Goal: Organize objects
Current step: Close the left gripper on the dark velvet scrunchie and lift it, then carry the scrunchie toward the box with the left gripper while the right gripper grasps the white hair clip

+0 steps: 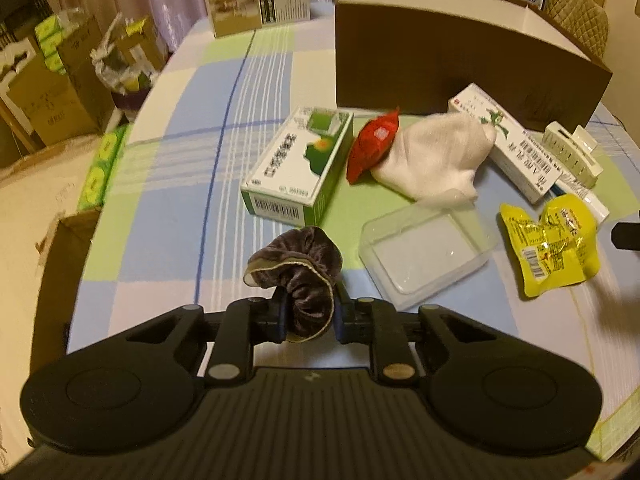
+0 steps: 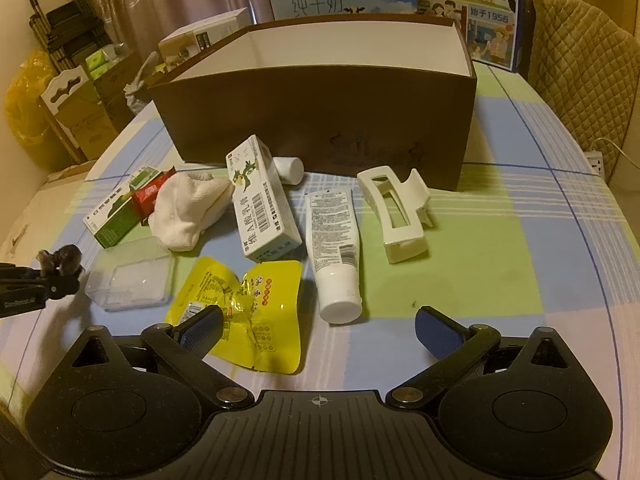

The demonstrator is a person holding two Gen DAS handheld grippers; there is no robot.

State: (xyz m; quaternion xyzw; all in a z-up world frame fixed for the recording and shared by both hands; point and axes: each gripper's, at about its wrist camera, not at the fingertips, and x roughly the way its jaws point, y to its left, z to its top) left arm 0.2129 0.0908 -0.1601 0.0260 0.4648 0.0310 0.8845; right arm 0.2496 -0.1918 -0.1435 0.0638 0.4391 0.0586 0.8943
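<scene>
Left gripper: fingers pinch a dark velvet scrunchie, held up off the table at the near left of the clutter; the scrunchie bulges out above the pads.
Right gripper: fingers spread wide, nothing between them, low over the table's near side; the left pad overlaps the yellow packet in the right wrist view.
Brown box: open top, white inside, stands at the far side of the table behind all the loose items.
Green box: lies flat, far of the scrunchie, left of the red packet.
Red packet: between the green box and the sock, touching the sock.
Sock: white, crumpled, centre of the pile; leans on the white carton.
White carton: lies flat right of the sock, one end toward the brown box.
Clear tray: shallow plastic, near of the sock, just left of the yellow packet.
Yellow packet: crumpled, flat, nearest the right gripper.
Tube: white, cap toward the near side, right of the carton.
Hair clip: white claw, right of the tube, close to the brown box.
Small white cylinder: against the brown box, behind the carton.
</scene>
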